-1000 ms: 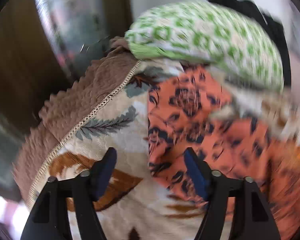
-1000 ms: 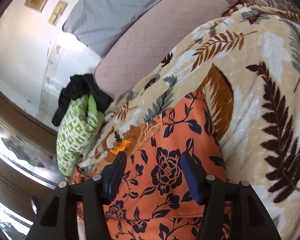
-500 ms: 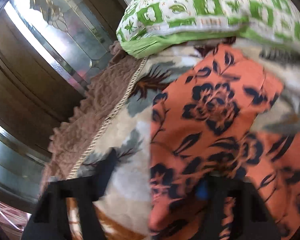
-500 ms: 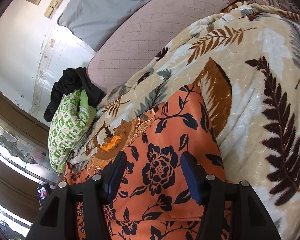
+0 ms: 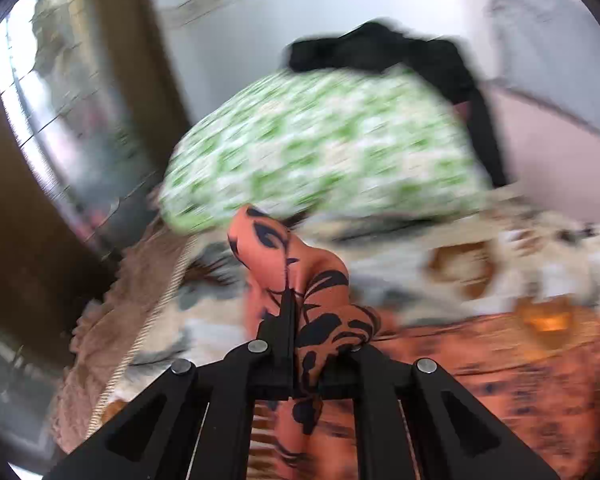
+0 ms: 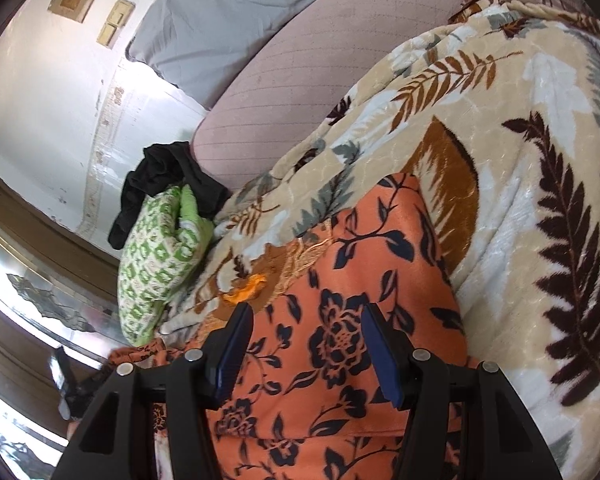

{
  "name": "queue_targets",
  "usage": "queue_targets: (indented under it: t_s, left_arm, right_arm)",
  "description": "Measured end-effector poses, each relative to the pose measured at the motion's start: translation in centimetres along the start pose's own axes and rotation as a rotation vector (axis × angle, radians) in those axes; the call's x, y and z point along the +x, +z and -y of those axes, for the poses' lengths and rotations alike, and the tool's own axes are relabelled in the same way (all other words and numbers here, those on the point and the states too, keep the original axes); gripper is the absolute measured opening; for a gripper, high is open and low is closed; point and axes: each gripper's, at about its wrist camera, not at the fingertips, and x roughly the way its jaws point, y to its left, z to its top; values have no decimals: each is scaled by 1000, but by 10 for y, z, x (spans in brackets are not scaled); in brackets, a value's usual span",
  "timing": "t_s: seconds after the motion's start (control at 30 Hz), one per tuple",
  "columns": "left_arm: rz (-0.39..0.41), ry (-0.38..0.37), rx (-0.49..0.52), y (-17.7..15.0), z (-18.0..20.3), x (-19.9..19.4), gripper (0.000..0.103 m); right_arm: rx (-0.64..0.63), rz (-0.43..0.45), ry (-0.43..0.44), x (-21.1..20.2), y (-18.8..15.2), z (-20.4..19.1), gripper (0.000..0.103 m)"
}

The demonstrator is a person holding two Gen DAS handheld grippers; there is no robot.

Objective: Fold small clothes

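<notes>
Nearest the left wrist camera, the left gripper (image 5: 296, 308) was pressed together on a bunched corner of the orange floral garment (image 5: 284, 264), and the pinched cloth stood up as a rounded fold past the fingertips. More of that garment spread out blurred to the right, lying on the leaf-print blanket (image 5: 540, 264) that covered the bed. To the left of the pinch, the blanket's brown fleecy underside (image 5: 112, 320) showed along a corded edge. Beyond the fold lay a green-and-white patterned cloth bundle (image 5: 320, 148), heavily blurred, with a black garment (image 5: 400, 52) draped over its top. Farther off stood a pale wall and, at left, dark wood framing around glass.

Seen from the right wrist camera, the right gripper (image 6: 312, 352) was spread wide, its blue-padded fingers (image 6: 232, 352) hovering low over the orange floral garment (image 6: 340, 320); I could not tell whether the pads touched the fabric. The garment lay flat on the leaf-print blanket (image 6: 540, 160), its far corner pointing away from the camera. An embroidered patch with a small orange tuft (image 6: 252, 284) sat just beyond the left finger. Farther left, the green-and-white patterned cloth bundle (image 6: 156, 256) rested at the blanket's edge with the black garment (image 6: 168, 176) on top of it. Behind them were a pinkish quilted cushion (image 6: 320, 72) and a grey pillow (image 6: 228, 16) against the wall
</notes>
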Motion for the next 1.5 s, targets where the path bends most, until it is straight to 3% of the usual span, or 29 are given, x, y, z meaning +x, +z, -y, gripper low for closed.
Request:
queue_targets:
  t_s: [0.17, 0.27, 0.3, 0.33, 0.4, 0.5, 0.63, 0.77, 0.87, 0.97, 1.1, 1.13, 1.17, 1.2, 1.27, 1.33, 1.43, 1.5]
  left_arm:
    - [90, -185, 130, 15, 103, -71, 8]
    - [63, -306, 219, -3, 159, -90, 14]
    - [33, -344, 241, -13, 173, -90, 25]
    - [2, -376, 242, -23, 182, -87, 44]
    - [-34, -413, 205, -42, 189, -78, 64]
    - [-79, -439, 103, -73, 182, -60, 64]
    - [-98, -374, -30, -113, 160, -45, 64]
    - [-119, -232, -61, -128, 134, -15, 65]
    - [-149, -158, -84, -138, 113, 10, 65]
    - [-222, -132, -133, -147, 89, 31, 65]
    - [-261, -116, -136, -156, 76, 43, 65]
    - [-276, -116, -139, -158, 73, 45, 65]
    - [-278, -125, -145, -159, 71, 46, 65]
    - [-279, -130, -151, -160, 69, 46, 66]
    - [-278, -130, -150, -161, 67, 44, 67]
    - [-279, -130, -146, -162, 67, 43, 67]
    - [-280, -127, -145, -163, 68, 43, 67]
    - [-273, -119, -131, -162, 71, 43, 69]
  right_arm:
    - [48, -6, 54, -8, 4, 4, 59]
    - [92, 4, 81, -16, 11, 13, 59]
    - [112, 2, 92, -18, 14, 17, 62]
    - [134, -4, 105, -18, 15, 22, 64]
    - [181, -28, 136, -17, 18, 31, 69]
    - [214, -78, 173, -8, 17, 35, 69]
    - [231, -148, 189, 7, 11, 33, 69]
    - [185, -158, 50, 8, 10, 33, 69]
    - [160, -207, -7, 11, 11, 36, 69]
    - [111, -233, -43, 18, 7, 34, 69]
    - [0, -298, -85, 36, -8, 19, 67]
    - [-38, -303, -107, 39, -11, 14, 64]
    - [-103, -303, -143, 40, -15, 6, 43]
    - [-166, -312, -161, 41, -19, -2, 13]
    - [-246, -317, -164, 40, -25, -13, 13]
    - [-315, -261, -179, 31, -24, -26, 12]
    - [-421, -59, -269, 4, -9, -45, 12]
    - [-411, 59, -272, -13, 5, -44, 12]
